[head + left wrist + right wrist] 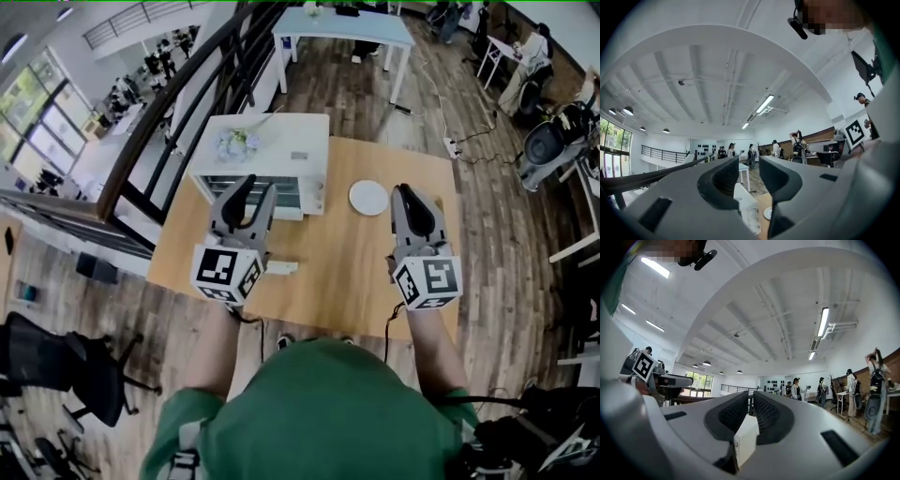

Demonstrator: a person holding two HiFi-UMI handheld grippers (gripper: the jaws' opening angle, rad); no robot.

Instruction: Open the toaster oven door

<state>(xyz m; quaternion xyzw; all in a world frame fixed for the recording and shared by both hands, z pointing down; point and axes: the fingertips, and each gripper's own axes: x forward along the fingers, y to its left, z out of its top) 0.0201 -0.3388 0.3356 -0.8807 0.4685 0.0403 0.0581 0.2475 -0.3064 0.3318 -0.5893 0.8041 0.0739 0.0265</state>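
The white toaster oven [272, 150] stands at the table's far left, with flowers on top and its glass door [286, 192] shut. My left gripper [246, 186] hovers just before the door's left part, jaws a little apart with nothing between them. In the left gripper view, the left gripper [749, 171] frames a corner of the oven [746, 208] through its gap. My right gripper [405, 194] hangs over the table's right side, beside a white plate [367, 197], well clear of the oven. Its jaws stand together, and the right gripper [751, 405] shows only a slit, with the oven [745, 439] below.
The wooden table [328, 272] also carries a small white block [281, 268] near my left gripper. A stair railing [159, 122] runs along the left, a white table [342, 28] stands beyond, and office chairs [66, 366] sit at the lower left. People stand far off.
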